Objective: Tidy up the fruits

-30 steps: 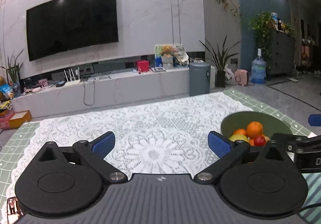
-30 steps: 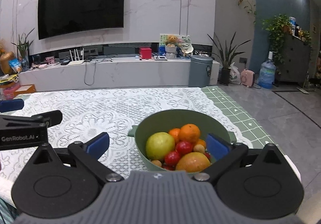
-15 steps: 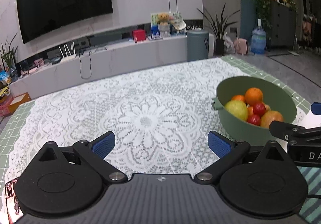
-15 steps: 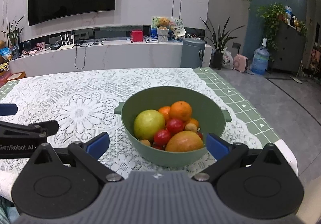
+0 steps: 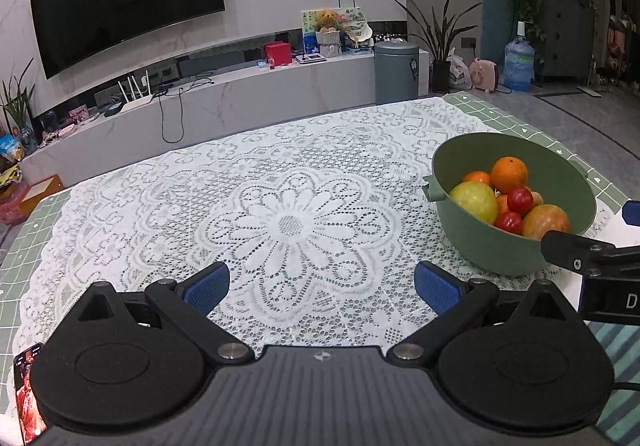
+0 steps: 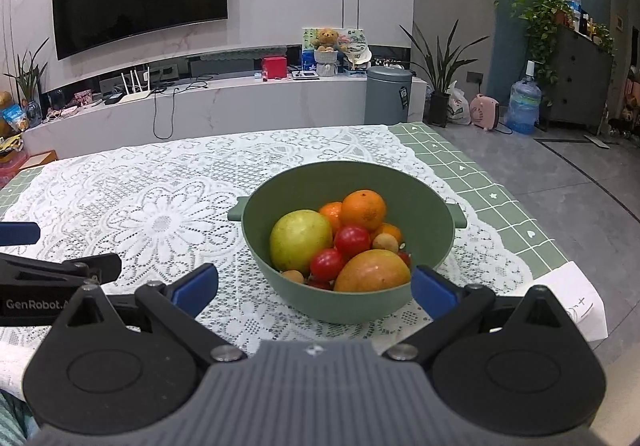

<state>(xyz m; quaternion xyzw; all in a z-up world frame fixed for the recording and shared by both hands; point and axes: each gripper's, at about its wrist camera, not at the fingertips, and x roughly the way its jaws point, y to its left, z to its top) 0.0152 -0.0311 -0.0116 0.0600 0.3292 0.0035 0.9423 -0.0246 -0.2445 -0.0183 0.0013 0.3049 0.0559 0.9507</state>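
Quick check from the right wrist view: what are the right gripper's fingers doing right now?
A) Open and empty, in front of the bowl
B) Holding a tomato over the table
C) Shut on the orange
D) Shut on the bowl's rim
A: the right gripper is spread wide with nothing between its fingers, while the fruit lies in the green bowl.

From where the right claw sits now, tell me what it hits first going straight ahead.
The right claw, open and empty, points at the green bowl of fruit. Its near wall comes first, probably below the rim, though depth is hard to judge.
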